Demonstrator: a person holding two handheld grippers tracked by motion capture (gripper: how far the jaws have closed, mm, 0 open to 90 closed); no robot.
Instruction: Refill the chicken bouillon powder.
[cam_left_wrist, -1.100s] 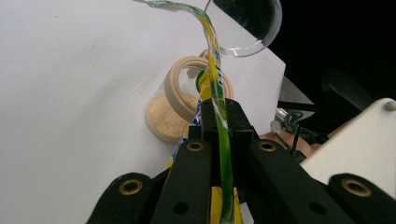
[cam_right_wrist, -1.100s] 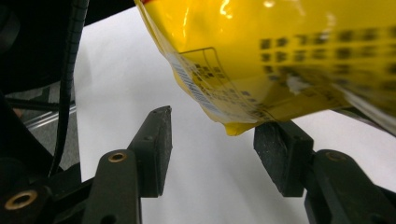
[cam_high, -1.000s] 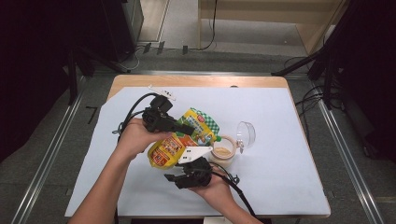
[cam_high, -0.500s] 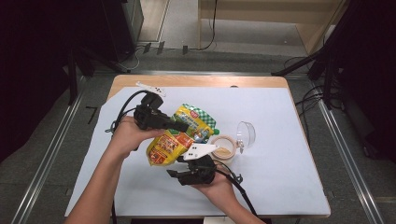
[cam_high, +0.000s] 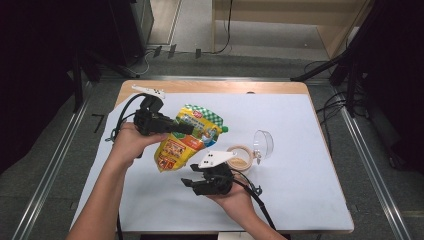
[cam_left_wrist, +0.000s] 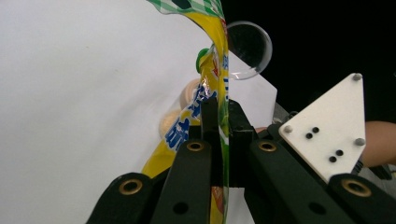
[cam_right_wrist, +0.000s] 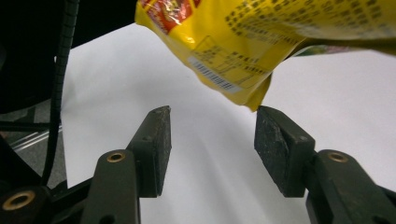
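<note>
Holding a yellow, green-checked pouch (cam_high: 187, 137) clear of the white table cover (cam_high: 310, 200), with the left gripper (cam_high: 187, 129) clamped flat on the film, as confirmed in the left gripper view, where both black jaws press the pouch (cam_left_wrist: 219, 84) edge-on between them. Hanging tilted, green-checked top away from the person, green spout cap (cam_high: 225, 129) toward the round container (cam_high: 240, 159), lower yellow corner nearest the right gripper (cam_high: 186, 184). Waiting below and just beside that corner, right gripper jaws apart and gripping nothing; in the right gripper view the barcode end of the pouch (cam_right_wrist: 243, 51) hangs above and slightly beyond the gap, its lowest tip close to one pad but apparently not touching. Standing open on the cover, container showing a pale tan content, with its clear lid (cam_high: 263, 144) tipped up at the far side. Judged as an early-to-middle stage: pouch lifted and presented, second grip on the bottom corner not yet made, cap seemingly on, nothing visibly poured. Remaining, by this reading: seizing the lower corner, opening, and directing the spout to the container. Ample bare cover to the left of the left hand (cam_high: 131, 142) and along the near edge; less room to the right, where container and lid sit just beside the right hand (cam_high: 235, 192) and trailing cable (cam_high: 260, 210). Table edges well apart from both grippers.
</note>
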